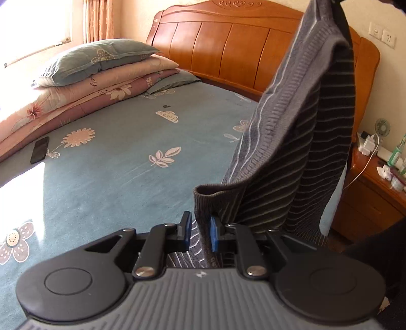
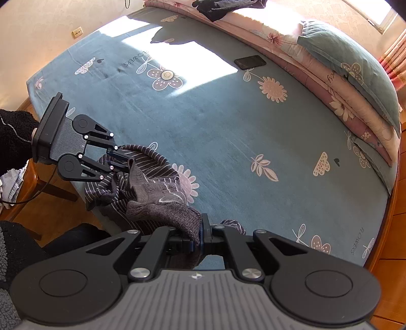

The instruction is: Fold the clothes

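Note:
A dark grey striped knit sweater (image 1: 299,152) hangs between my two grippers above the near edge of the bed. My left gripper (image 1: 201,228) is shut on its ribbed hem or cuff, low down. In the right wrist view my right gripper (image 2: 198,238) is shut on another part of the sweater (image 2: 152,187), held higher. The left gripper (image 2: 121,160) shows there too, at the left, pinching the same garment. The rest of the sweater bunches on the bed edge.
The bed (image 1: 121,157) has a teal flowered sheet. A black phone (image 1: 39,149) lies on it near folded quilts and a pillow (image 1: 101,58). A wooden headboard (image 1: 228,45) stands behind. A cluttered bedside cabinet (image 1: 375,193) is at the right. Dark clothes (image 2: 223,7) lie on the quilts.

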Motion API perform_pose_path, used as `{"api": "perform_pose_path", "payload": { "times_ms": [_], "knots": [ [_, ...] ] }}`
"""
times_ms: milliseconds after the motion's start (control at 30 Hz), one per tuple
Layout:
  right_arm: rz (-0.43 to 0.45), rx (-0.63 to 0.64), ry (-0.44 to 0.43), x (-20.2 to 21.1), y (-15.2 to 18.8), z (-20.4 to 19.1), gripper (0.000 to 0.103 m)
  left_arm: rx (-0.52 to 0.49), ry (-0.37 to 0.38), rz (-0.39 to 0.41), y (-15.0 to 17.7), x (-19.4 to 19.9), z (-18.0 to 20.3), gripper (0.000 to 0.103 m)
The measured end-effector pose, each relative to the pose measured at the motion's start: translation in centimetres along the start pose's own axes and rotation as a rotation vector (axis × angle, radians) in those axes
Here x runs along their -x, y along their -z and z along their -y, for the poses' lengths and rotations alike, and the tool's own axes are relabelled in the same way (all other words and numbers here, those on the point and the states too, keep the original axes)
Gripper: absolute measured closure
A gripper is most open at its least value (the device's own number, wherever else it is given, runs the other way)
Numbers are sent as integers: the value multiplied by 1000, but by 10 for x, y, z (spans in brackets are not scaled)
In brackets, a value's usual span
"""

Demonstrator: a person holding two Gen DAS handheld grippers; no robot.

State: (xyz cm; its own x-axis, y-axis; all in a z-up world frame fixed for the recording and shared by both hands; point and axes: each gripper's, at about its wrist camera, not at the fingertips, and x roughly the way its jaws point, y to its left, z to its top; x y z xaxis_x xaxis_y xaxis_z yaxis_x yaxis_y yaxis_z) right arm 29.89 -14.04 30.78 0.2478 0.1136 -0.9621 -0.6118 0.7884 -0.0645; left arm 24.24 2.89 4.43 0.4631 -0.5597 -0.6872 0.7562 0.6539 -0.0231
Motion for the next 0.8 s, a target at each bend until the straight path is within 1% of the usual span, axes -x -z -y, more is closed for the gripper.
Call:
{"api": "perform_pose_path", "payload": {
  "times_ms": [67,133,167,200,233,267,300,367,433,467,500,533,567,600,633,667,700,733,767,800],
  "knots": [
    [-6,4,-4,-1,3,-3,98,-28,1,-8,8,-9,13,88],
    [-15,9,-8,-2,4,-6,98,-28,5,-18,16,-17,25,84],
    [-17,10,-10,-2,4,-7,98,-15,9,-18,23,-17,29,78],
    [-18,12,-12,-3,3,-8,98,5,19,-15,30,-18,32,69],
    [-20,14,-12,-3,2,-8,98,23,26,-14,35,-19,35,58],
    [-21,18,-10,-3,1,-9,98,38,31,-14,40,-20,38,54],
    [-22,21,-8,-3,0,-10,98,54,35,-14,45,-21,41,53],
    [-27,26,1,-2,-1,-13,98,55,23,-2,53,-21,49,52],
    [-32,34,4,-2,-3,-17,98,52,-10,16,59,-23,55,53],
    [-35,38,5,-2,-4,-19,98,73,-24,30,60,-24,55,53],
    [-37,42,6,-2,-5,-22,98,106,-39,48,60,-25,54,53],
    [-39,47,6,-1,-7,-24,98,163,-66,77,61,-25,51,55],
    [-42,51,7,-1,-8,-26,98,243,-88,111,62,-25,48,56],
    [-44,55,8,-1,-9,-28,98,269,-88,115,65,-28,49,56],
    [-47,59,9,-1,-10,-31,98,244,-78,96,67,-34,53,56],
    [-49,63,9,-1,-11,-33,98,187,-83,78,70,-39,61,56],
    [-51,67,10,0,-12,-35,98,132,-94,72,73,-40,67,58],
    [-52,70,10,0,-13,-36,98,137,-103,84,74,-40,67,60],
    [-51,71,9,0,-13,-37,98,174,-124,103,75,-39,65,60],
    [-50,72,8,0,-13,-38,98,181,-154,106,76,-41,65,60]
  ]
}}
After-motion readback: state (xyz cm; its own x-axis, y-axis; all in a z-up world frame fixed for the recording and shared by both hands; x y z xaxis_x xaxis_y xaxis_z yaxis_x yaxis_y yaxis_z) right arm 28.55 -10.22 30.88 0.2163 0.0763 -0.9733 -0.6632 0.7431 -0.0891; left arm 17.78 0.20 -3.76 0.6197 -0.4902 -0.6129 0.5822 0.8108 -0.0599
